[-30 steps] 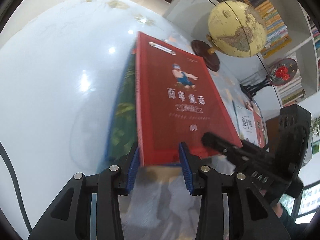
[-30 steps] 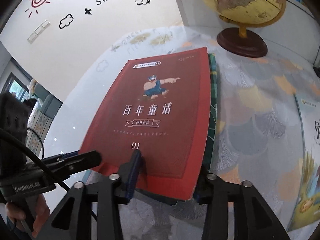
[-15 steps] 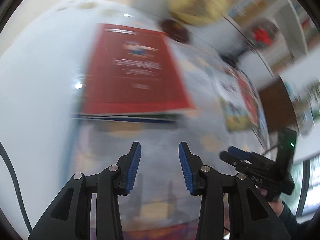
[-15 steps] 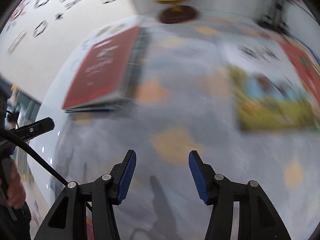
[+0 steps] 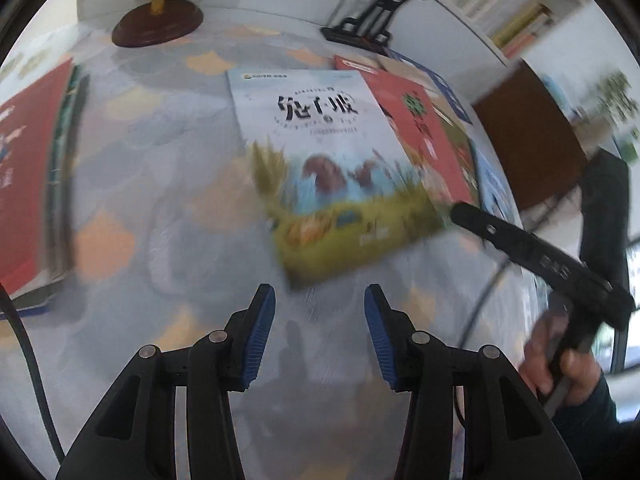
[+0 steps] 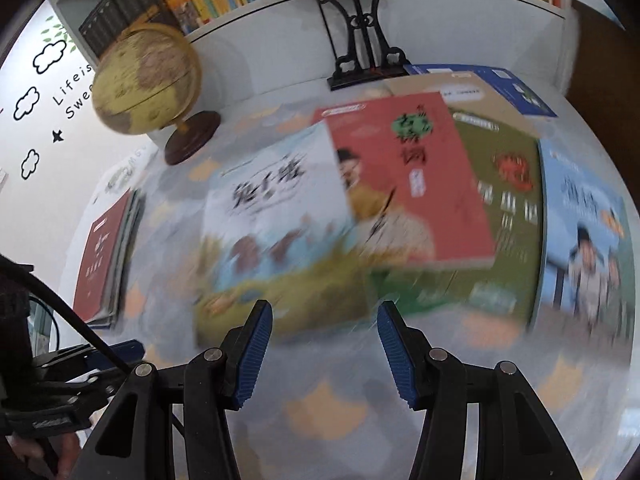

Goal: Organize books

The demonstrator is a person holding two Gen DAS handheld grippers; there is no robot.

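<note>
both grippers empty, lined up on the next book.

left gripper [image 5: 319,336] and right gripper [image 6: 325,354] hang with jaws released, holding nothing. the white book [image 6: 276,208] lies flat on the table [image 5: 168,200], topmost of an overlapping spread, lapping the red book [image 6: 408,184]. the stack [image 6: 106,256] sits well apart at the left, near the globe [image 6: 146,80]. judged step: approach for pickup. next move calls for closing on the white book's near edge; blur hides its exact line.

Patterned tablecloth [image 6: 328,408] over table. Directly on it: globe [image 6: 146,80] on wooden base, black ornamental stand [image 6: 366,52], red-covered book stack [image 6: 106,264] at left, overlapping spread of picture books [image 6: 400,208] at centre-right.
</note>
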